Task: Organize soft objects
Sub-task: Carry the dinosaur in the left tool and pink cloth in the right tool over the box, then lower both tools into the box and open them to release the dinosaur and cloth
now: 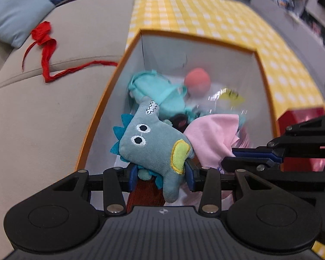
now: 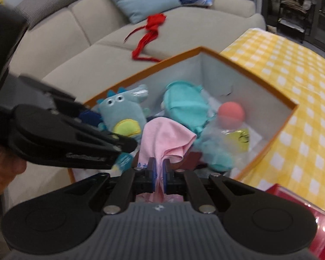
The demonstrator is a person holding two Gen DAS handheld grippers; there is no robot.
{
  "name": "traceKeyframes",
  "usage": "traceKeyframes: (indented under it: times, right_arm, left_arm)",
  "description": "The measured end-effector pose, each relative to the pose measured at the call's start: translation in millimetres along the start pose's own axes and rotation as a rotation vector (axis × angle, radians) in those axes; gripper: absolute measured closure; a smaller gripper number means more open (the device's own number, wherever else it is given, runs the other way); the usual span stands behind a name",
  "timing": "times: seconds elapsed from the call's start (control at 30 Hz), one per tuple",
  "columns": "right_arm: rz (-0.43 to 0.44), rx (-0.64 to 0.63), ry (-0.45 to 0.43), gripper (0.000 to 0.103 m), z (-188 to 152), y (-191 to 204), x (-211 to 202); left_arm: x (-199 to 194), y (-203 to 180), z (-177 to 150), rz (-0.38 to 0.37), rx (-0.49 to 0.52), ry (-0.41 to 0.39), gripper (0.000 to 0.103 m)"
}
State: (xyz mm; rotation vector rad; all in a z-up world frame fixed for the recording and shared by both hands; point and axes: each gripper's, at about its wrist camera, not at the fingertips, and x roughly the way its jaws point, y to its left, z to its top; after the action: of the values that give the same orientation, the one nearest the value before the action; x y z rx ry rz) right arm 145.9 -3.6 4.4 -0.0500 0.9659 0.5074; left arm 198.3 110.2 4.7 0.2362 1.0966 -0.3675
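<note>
My left gripper (image 1: pixel 161 173) is shut on a grey-blue plush monster (image 1: pixel 153 143) with a yellow belly patch, held over the near end of an orange-rimmed box (image 1: pixel 101 106). My right gripper (image 2: pixel 160 178) is shut on a pink cloth (image 2: pixel 162 138) over the same box (image 2: pixel 270 145). The right gripper also shows in the left wrist view (image 1: pixel 229 157), beside the pink cloth (image 1: pixel 214 136). The plush also shows in the right wrist view (image 2: pixel 121 110). Inside the box lie a teal plush (image 1: pixel 160 91), a pink ball (image 1: pixel 197 80) and a clear plastic packet (image 2: pixel 234 136).
The box stands on a yellow checked cloth (image 1: pixel 205 17) next to a beige sofa (image 1: pixel 54 99). A red ribbon (image 1: pixel 46 43) lies on the sofa seat, with a light blue cushion (image 1: pixel 13 10) behind it. A red item (image 2: pixel 322 216) lies at the box's near right.
</note>
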Motion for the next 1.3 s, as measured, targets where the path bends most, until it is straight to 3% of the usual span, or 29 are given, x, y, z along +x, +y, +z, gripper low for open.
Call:
traceKeyframes:
  times: [0.2, 0.53, 0.77, 1.13, 1.3]
  right_arm:
    - [0.013, -0.037, 0.057, 0.1, -6, 13, 20]
    - [0.02, -0.113, 0.144, 0.099, -15, 26, 41]
    - [0.023, -0.115, 0.169, 0.1, -15, 24, 45]
    - [-0.007, -0.236, 0.307, 0.102, -19, 9, 47]
    - [-0.039, -0.265, 0.313, 0.099, -17, 3, 49]
  left_arm:
    - [12, -5, 2, -0.006, 0.102, 0.088, 0.055]
    - [35, -5, 4, -0.017, 0.169, 0.171, 0.054]
    - [46, -3, 7, -0.032, 0.174, 0.206, 0.054]
    - [62, -10, -4, -0.091, 0.182, 0.262, 0.054]
    - [67, -12, -3, -0.097, 0.16, 0.267, 0.044]
